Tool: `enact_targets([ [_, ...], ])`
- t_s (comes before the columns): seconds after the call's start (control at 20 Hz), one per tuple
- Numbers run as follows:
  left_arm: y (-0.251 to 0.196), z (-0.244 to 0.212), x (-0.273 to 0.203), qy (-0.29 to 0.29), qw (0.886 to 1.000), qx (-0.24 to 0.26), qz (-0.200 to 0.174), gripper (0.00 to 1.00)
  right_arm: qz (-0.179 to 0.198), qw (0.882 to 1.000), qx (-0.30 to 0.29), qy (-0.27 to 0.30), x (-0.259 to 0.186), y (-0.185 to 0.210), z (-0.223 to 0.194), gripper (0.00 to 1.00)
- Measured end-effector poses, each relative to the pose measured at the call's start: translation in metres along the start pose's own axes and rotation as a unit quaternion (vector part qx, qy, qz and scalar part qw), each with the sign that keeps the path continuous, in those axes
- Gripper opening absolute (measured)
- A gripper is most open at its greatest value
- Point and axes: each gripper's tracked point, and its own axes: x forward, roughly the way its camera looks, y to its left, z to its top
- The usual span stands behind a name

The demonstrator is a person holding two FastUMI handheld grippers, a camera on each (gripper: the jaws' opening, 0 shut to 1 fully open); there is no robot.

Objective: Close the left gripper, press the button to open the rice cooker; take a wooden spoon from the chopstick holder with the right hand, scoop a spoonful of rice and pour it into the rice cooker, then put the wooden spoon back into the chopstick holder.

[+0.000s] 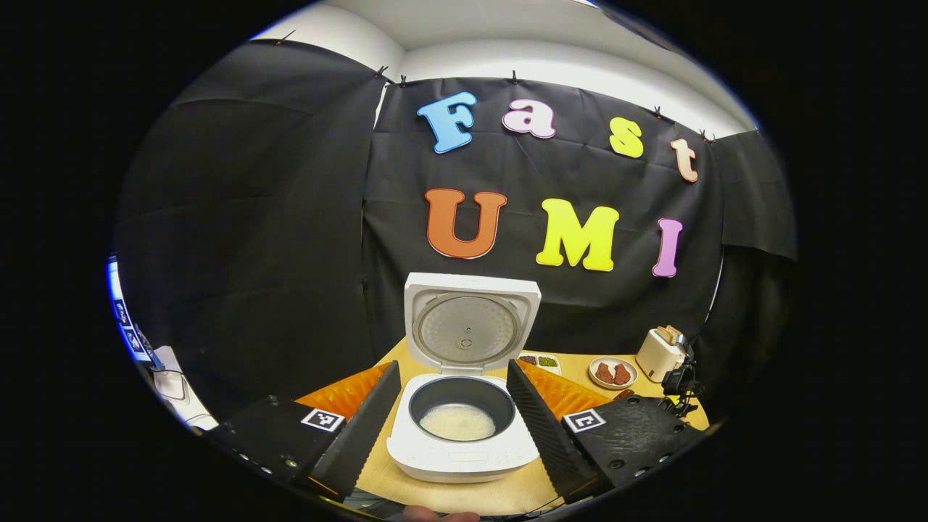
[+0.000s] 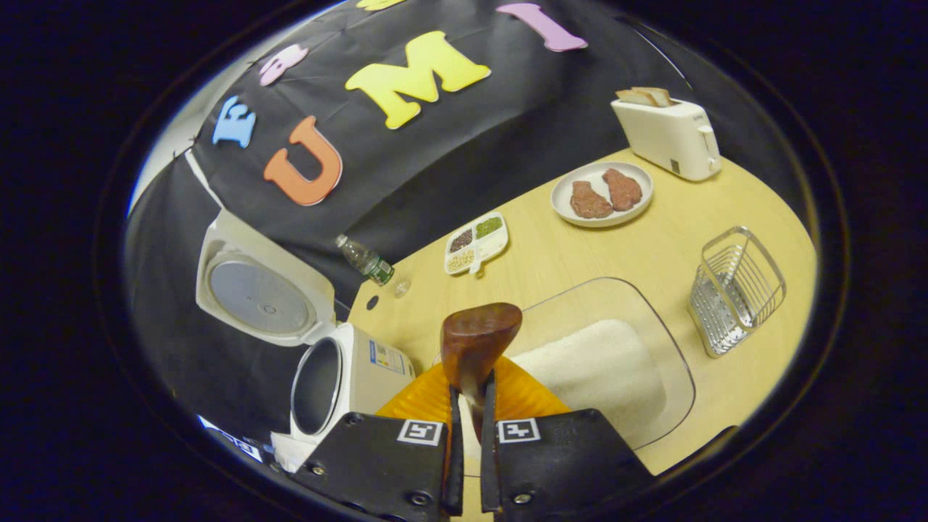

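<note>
Wooden spoon (image 2: 478, 337) clamped in right gripper (image 2: 470, 406) | left gripper (image 1: 453, 406) spread before rice cooker (image 1: 464, 428)

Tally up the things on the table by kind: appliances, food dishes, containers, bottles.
Appliances: 2, rice cooker, toaster
Food dishes: 2, meat plate, divided grain dish
Containers: 2, rice tray, wire chopstick holder
Bottles: 1, bottle
Total: 7
</note>
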Motion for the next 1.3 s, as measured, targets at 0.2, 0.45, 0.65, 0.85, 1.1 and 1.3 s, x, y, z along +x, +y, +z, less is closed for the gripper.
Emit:
enact_targets([
  [0.2,-0.020,0.002,-0.003,0.003,1.000,0.002,-0.009,0.95,0.007,0.998,0.067,-0.008,-0.012,-0.021,0.013,0.14],
  [0.45,-0.051,0.003,-0.001,0.002,1.000,0.008,-0.022,0.95,0.016,0.997,0.070,-0.029,-0.033,-0.035,0.036,0.14],
  [0.65,-0.068,0.005,0.000,-0.004,0.999,0.012,-0.030,0.95,0.021,0.995,0.081,-0.048,-0.054,-0.047,0.062,0.14],
  [0.85,-0.067,0.005,0.001,-0.008,1.000,0.016,-0.025,0.95,0.041,0.989,0.124,-0.068,-0.076,-0.041,0.087,0.14],
  [1.1,-0.043,0.008,0.000,-0.018,1.000,0.011,-0.011,0.95,0.072,0.984,0.130,-0.093,-0.101,0.002,0.113,0.14],
  [1.3,-0.011,0.008,-0.001,-0.024,1.000,0.006,0.003,0.95,0.119,0.981,0.125,-0.092,-0.102,0.076,0.116,0.14],
])
